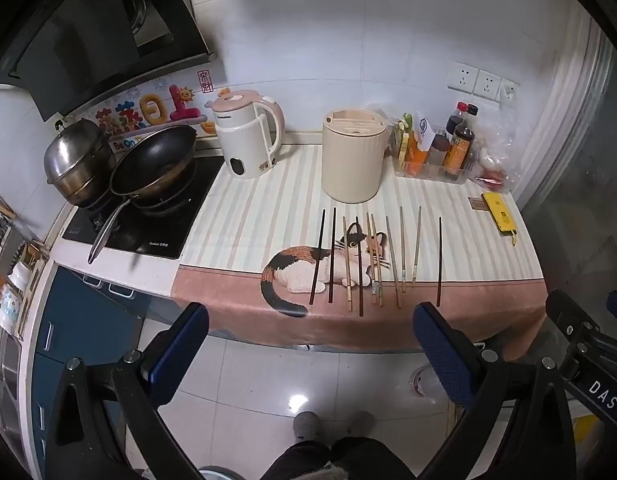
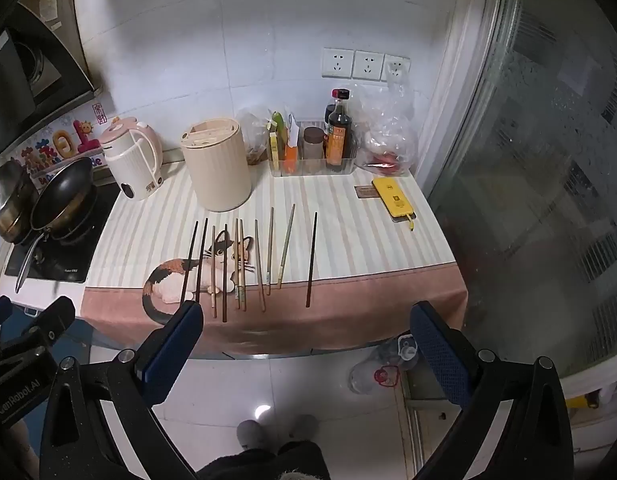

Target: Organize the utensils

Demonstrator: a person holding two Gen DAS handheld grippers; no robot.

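Several chopsticks [image 1: 374, 258], some dark and some pale, lie side by side on the striped cat-print cloth [image 1: 268, 216]; they also show in the right wrist view [image 2: 244, 264]. One dark chopstick [image 2: 311, 259] lies apart at the right. A cream cylindrical utensil holder [image 1: 353, 160] stands behind them, seen too in the right wrist view [image 2: 218, 166]. My left gripper [image 1: 310, 316] is open and empty, held off the counter's front edge. My right gripper [image 2: 306, 314] is open and empty, also in front of the counter.
A white kettle [image 1: 248, 136] stands left of the holder. A wok [image 1: 152, 164] and a steel pot [image 1: 78, 160] sit on the hob at the left. A clear bin of sauce bottles [image 2: 312, 148], a plastic bag [image 2: 384, 136] and a yellow phone [image 2: 394, 200] are at the back right. A glass door [image 2: 528, 200] is on the right.
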